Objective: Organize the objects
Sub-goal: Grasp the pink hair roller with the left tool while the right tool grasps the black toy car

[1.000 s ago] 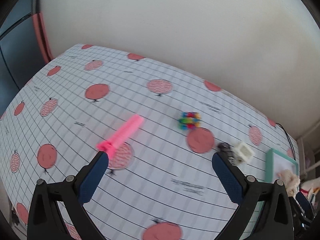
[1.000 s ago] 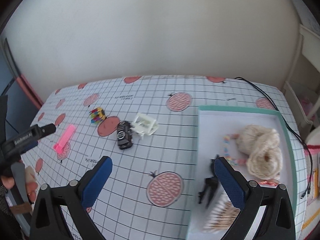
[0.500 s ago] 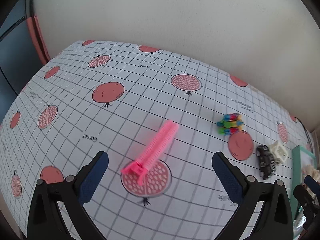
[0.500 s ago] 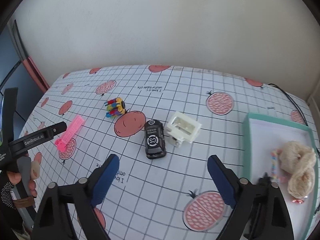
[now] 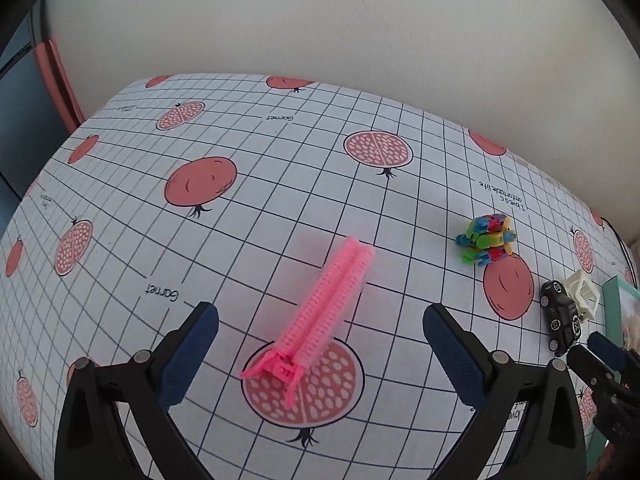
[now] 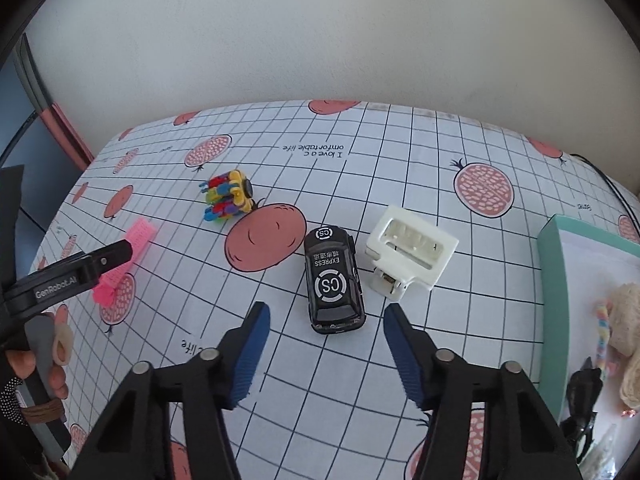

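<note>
Right gripper poised over a toy car

The right gripper [image 6: 324, 354] hung with its blue pads spread wide, just short of a black toy car [image 6: 334, 280] marked "CS EXPRESS". A white plastic clip [image 6: 412, 250] lay just beside the car, a colourful block toy [image 6: 228, 196] farther off, and a teal tray [image 6: 554, 280] stood at the right on the pomegranate-print tablecloth [image 6: 400, 168].

Gridded tablecloth [image 5: 280, 184] with pomegranate prints (some lettering too); plain pale wall [image 5: 320, 28] behind; dark cable [image 6: 612, 184] at right edge.
</note>
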`<state>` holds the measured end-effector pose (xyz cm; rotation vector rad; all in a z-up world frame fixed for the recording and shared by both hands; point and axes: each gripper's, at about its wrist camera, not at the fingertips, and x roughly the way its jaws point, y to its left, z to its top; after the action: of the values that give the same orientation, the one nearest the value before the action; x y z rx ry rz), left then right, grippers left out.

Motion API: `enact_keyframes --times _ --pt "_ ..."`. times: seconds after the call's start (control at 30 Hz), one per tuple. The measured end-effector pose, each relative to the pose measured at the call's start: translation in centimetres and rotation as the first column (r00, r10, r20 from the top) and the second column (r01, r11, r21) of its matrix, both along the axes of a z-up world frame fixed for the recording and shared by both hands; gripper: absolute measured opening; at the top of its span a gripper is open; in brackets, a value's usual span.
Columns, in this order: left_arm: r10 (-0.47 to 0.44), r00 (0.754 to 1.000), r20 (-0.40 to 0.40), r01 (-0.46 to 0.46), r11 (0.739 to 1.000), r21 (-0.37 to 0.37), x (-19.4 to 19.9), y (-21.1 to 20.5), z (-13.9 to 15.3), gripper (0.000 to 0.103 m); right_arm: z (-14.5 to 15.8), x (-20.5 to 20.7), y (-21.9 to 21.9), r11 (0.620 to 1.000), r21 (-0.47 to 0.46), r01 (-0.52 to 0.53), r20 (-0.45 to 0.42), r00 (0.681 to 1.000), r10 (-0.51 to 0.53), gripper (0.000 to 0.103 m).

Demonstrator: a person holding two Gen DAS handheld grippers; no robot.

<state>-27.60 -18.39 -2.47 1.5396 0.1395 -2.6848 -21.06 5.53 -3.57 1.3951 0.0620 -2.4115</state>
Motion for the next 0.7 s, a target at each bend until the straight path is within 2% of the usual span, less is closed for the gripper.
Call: enact_keyframes --times 0.03,0.1,0.23,0.47,0.63,0.7 --pt "-0.002 1.0 -0.002 0.002 1.0 0.004 -0.1 0.0 -0.1 0.099 -0.2 -0.1 -0.1 1.0 0.001 -0.001 0.001 1.0 0.001 0.058" --pt "-0.001 1.0 0.003 0.001 1.0 0.003 -0.2 0.0 -0.5 0.089 -0.5 -0.3 -0.1 1.0 0.008 0.001 0.004 1.0 -0.001 0.057" --pt "-0.009 1.0 0.015 0.009 1.0 0.011 -0.7 -0.2 -1.3 0.087 -1.1 -0.7 -0.3 1.0 0.009 0.0 0.007 1.0 0.0 0.054" --pt "-0.028 0.999 0.032 0.028 1.0 0.009 -1.1 0.3 -2.4 0.074 -1.9 -1.2 -0.9 1.0 0.016 -0.008 0.014 1.0 0.008 0.051" --pt "-0.041 0.999 0.025 0.041 0.999 -0.004 -1.1 0.5 -2.4 0.071 -2.1 -1.5 -1.1 1.0 0.019 -0.004 0.004 1.0 0.004 0.047" --pt "-0.041 0.999 0.021 0.041 0.999 -0.017 -1.0 0.5 -2.4 0.064 -2.1 -1.5 -1.2 1.0 0.021 -0.002 0.002 1.0 0.002 0.044"
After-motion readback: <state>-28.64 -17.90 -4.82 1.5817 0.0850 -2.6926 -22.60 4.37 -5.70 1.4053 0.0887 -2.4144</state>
